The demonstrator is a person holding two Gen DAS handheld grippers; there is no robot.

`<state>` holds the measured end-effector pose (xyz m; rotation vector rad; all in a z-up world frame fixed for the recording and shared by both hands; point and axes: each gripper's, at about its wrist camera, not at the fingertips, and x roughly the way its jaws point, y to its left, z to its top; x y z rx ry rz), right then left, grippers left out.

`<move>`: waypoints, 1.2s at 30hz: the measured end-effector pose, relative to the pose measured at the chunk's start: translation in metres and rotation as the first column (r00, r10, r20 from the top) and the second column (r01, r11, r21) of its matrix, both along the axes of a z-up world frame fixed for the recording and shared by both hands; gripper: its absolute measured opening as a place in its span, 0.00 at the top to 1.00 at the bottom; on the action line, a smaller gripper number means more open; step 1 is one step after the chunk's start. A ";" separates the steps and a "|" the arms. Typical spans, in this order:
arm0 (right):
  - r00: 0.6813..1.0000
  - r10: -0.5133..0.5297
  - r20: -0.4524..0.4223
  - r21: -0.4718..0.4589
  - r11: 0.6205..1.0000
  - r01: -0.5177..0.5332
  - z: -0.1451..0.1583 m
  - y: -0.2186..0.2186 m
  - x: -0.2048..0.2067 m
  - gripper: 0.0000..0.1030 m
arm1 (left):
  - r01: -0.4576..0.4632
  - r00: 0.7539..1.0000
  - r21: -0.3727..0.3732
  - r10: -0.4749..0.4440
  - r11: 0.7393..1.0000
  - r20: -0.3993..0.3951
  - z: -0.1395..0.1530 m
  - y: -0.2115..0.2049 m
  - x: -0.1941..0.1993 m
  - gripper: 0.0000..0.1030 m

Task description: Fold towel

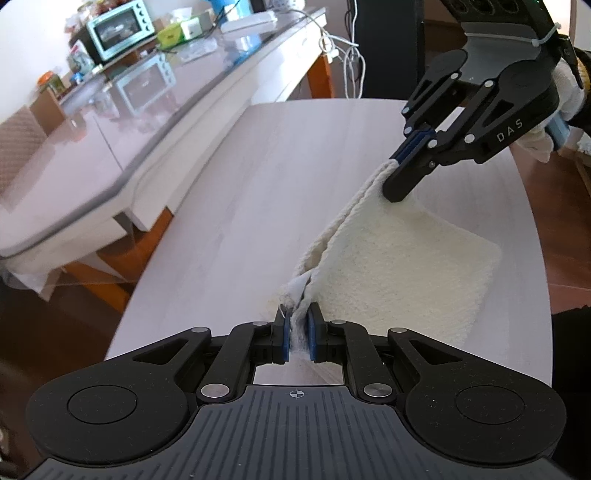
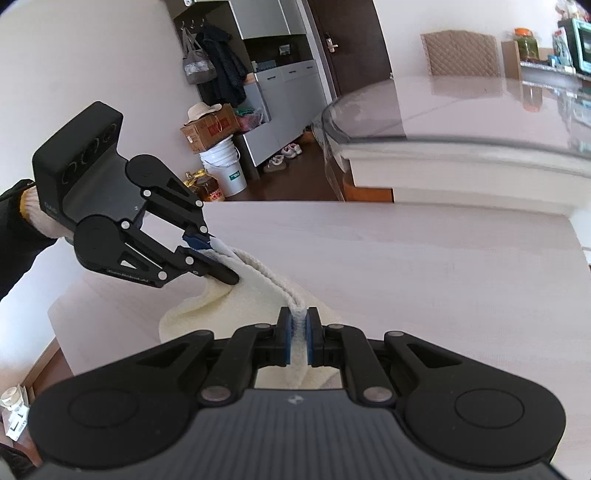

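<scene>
Both jaws pinching the towel's (image 1: 399, 266) doubled edge, lifted off the table (image 1: 229, 206).
I fear a layer slipping from my left gripper (image 1: 298, 332) or right gripper (image 2: 299, 334), skewing the fold.

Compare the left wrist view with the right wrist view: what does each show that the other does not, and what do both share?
Only the left wrist view shows the flat towel layer spread on the table, a mint toaster oven and white cables.

Only the right wrist view shows a white bucket, a cardboard box, hanging coats and a dark door.

Both show the left gripper and right gripper, jaws shut on the towel's doubled edge, above the pale table.
</scene>
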<state>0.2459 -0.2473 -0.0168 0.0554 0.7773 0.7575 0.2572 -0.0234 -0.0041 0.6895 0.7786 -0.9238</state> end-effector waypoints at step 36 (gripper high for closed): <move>0.999 -0.036 0.025 0.006 0.999 0.035 -0.018 0.005 -0.020 0.77 | -0.074 0.996 -0.028 0.075 0.997 0.052 -0.003 0.005 0.020 0.56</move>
